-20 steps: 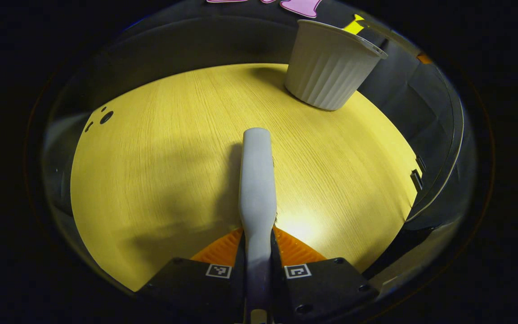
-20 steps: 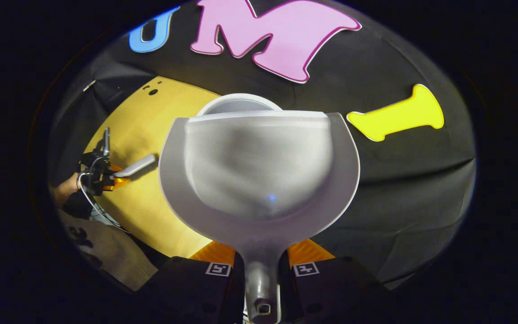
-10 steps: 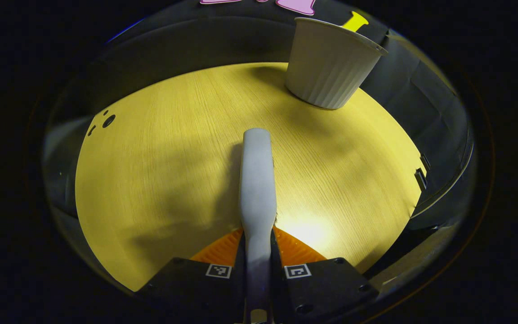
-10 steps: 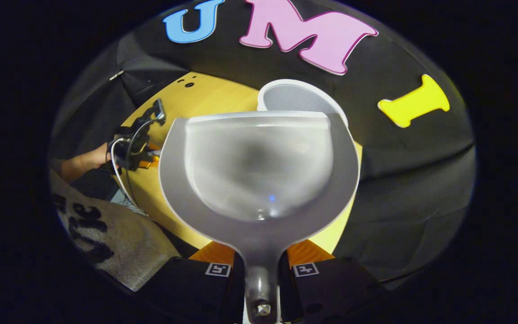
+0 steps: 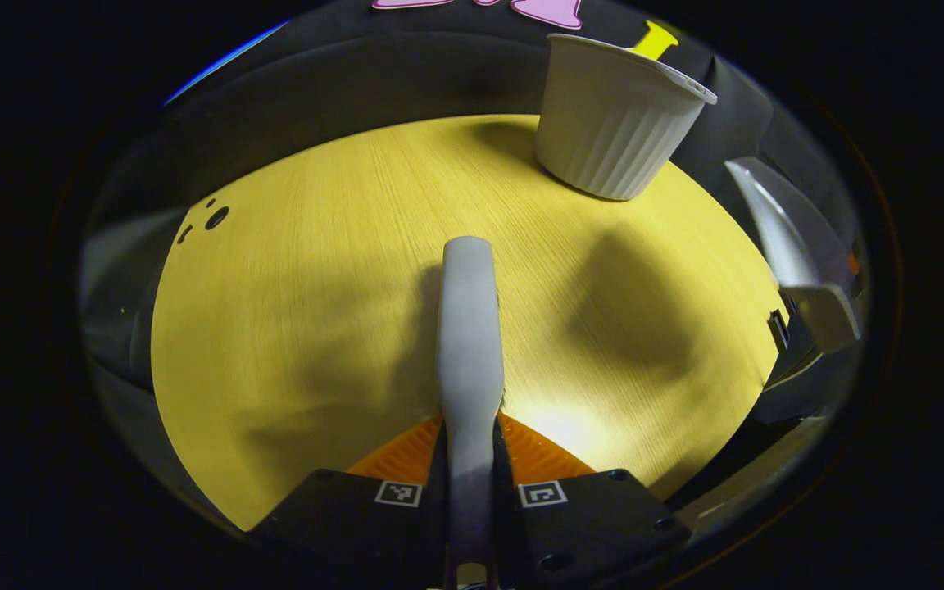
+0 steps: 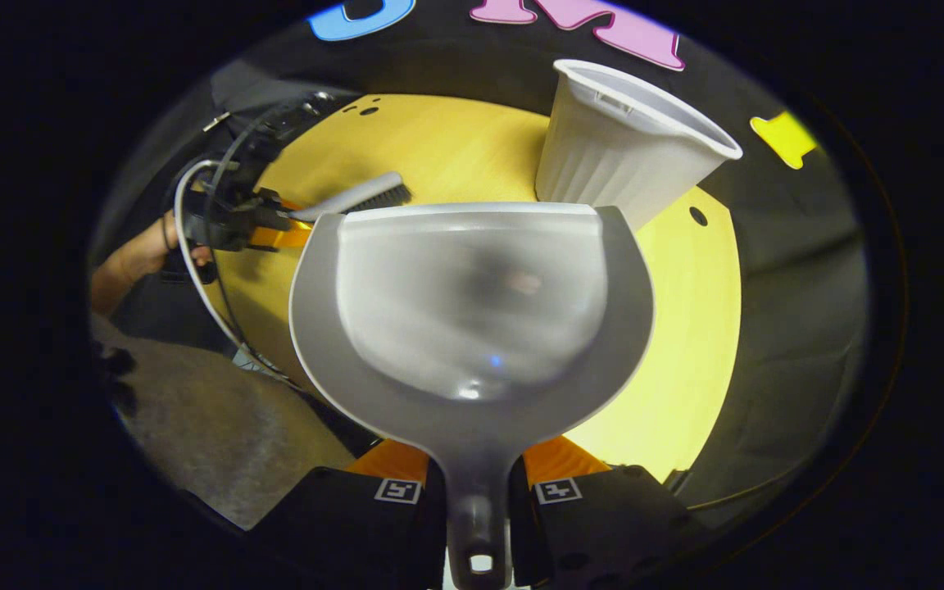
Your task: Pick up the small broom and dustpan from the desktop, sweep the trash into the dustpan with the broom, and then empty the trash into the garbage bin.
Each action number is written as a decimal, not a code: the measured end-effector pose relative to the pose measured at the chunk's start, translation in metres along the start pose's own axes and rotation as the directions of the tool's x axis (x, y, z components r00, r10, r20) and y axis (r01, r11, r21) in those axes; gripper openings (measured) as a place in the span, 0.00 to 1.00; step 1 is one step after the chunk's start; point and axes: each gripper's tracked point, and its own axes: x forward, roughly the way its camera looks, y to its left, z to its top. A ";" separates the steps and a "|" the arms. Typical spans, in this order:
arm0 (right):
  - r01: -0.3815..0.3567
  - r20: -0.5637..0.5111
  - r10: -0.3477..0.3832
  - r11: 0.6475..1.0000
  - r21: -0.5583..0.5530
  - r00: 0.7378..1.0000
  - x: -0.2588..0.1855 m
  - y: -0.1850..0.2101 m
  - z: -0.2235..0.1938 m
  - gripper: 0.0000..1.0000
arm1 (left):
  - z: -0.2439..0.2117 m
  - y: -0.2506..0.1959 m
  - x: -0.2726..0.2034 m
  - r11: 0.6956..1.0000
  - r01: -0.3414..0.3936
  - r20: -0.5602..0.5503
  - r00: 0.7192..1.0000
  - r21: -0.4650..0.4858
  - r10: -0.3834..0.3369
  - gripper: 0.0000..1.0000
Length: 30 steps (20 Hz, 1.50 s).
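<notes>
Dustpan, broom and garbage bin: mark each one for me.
dustpan [image 6: 472, 303], right gripper view, middle of its scoop.
broom [image 5: 467, 328], left gripper view, back of its head, ahead of the fingers.
garbage bin [image 5: 611, 131], left gripper view, its ribbed side wall.

1. Garbage bin [image 5: 615, 123]: 1, on the desk [image 5: 316, 270] at its far edge.
2. Broom [image 5: 468, 328]: 1, over the desk, nearer than the bin.
3. Dustpan [image 6: 472, 319]: 1, just in front of the bin in right gripper view.
4. Desk: 1.
5. Grippers: 2, w/ 2 fingers each; left gripper [image 5: 469, 459], right gripper [image 6: 476, 471].
</notes>
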 end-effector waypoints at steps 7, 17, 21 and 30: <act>0.016 -0.011 -0.015 0.995 0.098 1.000 0.076 -0.011 -0.004 0.40 | -0.003 0.007 -0.005 0.999 -0.030 0.000 1.000 -0.019 0.030 0.28; 0.019 -0.015 -0.018 0.998 0.064 1.000 0.125 -0.012 0.009 0.35 | 0.000 0.013 0.002 0.997 -0.066 0.005 0.998 -0.047 0.066 0.28; 0.008 -0.037 -0.005 0.996 0.087 0.999 0.138 -0.007 0.005 0.35 | 0.000 0.014 0.004 0.996 -0.076 -0.001 0.997 -0.053 0.076 0.27; 0.004 -0.045 -0.001 0.997 0.072 0.999 0.142 -0.001 0.001 0.41 | -0.001 0.015 0.009 0.993 -0.105 -0.022 0.994 -0.058 0.104 0.29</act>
